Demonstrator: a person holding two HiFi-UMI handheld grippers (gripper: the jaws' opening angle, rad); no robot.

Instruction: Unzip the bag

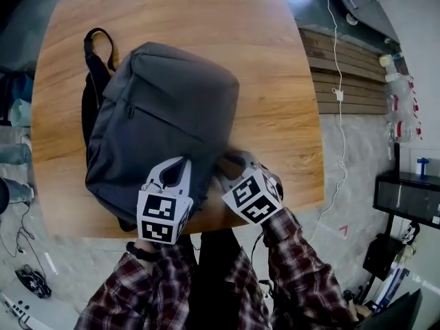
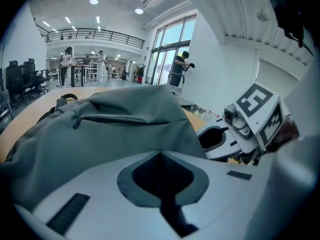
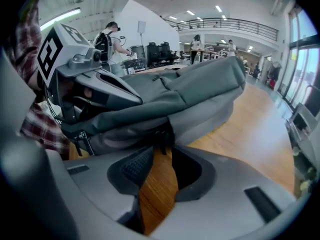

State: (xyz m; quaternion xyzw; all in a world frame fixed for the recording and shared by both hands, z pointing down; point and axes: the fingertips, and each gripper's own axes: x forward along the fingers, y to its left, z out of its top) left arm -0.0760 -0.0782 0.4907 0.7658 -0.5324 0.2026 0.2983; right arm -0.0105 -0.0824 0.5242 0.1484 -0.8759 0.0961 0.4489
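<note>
A grey backpack [image 1: 165, 122] lies flat on the round wooden table [image 1: 275, 81], its black straps at the far left. My left gripper [image 1: 184, 162] rests on the bag's near edge, jaws shut with the tips pressed into the fabric [image 2: 160, 154]. My right gripper [image 1: 230, 165] is at the bag's near right corner. In the right gripper view its jaws [image 3: 162, 146] stand a narrow gap apart, wood showing between them, and a black zipper pull [image 3: 161, 136] sits right at the tips. The backpack [image 3: 200, 89] fills the view beyond. A closed front-pocket zip [image 2: 115, 119] runs across the bag.
The table's near edge [image 1: 227, 229] is just below both grippers. Right of the table the floor holds a white cable [image 1: 338, 95], wooden slats [image 1: 344, 74], bottles [image 1: 399, 102] and a black cabinet [image 1: 405, 198]. People [image 2: 177, 69] stand far off in the hall.
</note>
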